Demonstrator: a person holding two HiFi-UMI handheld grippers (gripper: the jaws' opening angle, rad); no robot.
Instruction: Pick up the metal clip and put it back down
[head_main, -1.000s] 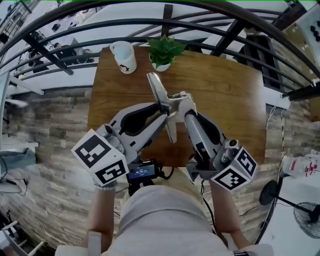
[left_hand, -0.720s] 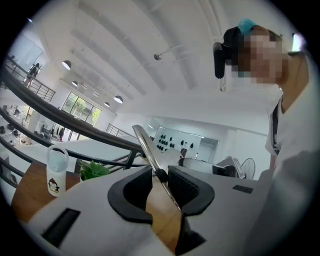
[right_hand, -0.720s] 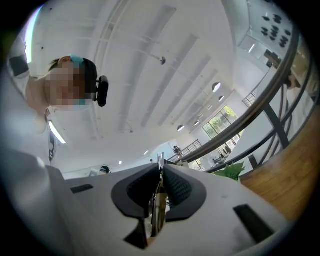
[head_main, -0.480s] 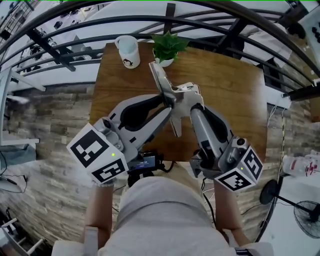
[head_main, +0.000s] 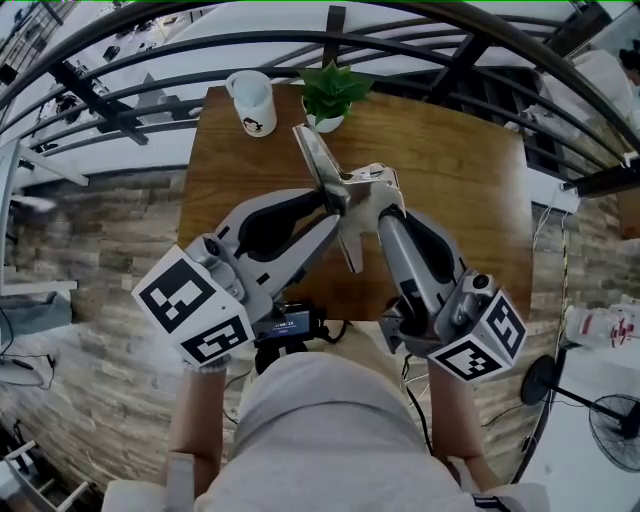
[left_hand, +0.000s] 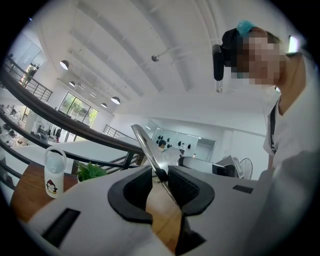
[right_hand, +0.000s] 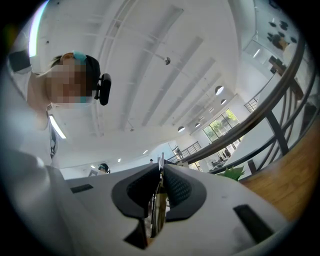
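A long shiny metal clip (head_main: 318, 160) is held in the air above the wooden table (head_main: 450, 170), tilted, its upper end toward the plant. My left gripper (head_main: 335, 205) comes in from the lower left and is shut on the clip's middle. In the left gripper view the clip (left_hand: 145, 145) runs edge-on between the pads of that gripper (left_hand: 160, 175). My right gripper (head_main: 372, 185) reaches in from the lower right. In the right gripper view the clip (right_hand: 160, 162) is pinched, a thin strip, in that gripper (right_hand: 160, 187).
A white mug (head_main: 252, 100) with a small figure on it and a small potted plant (head_main: 335, 95) stand at the table's far edge. Dark railings (head_main: 150, 70) curve behind the table. A fan (head_main: 615, 430) stands on the floor at the lower right.
Both grippers, with the clip, have shifted slightly up the picture toward the plant. The grips look the same.
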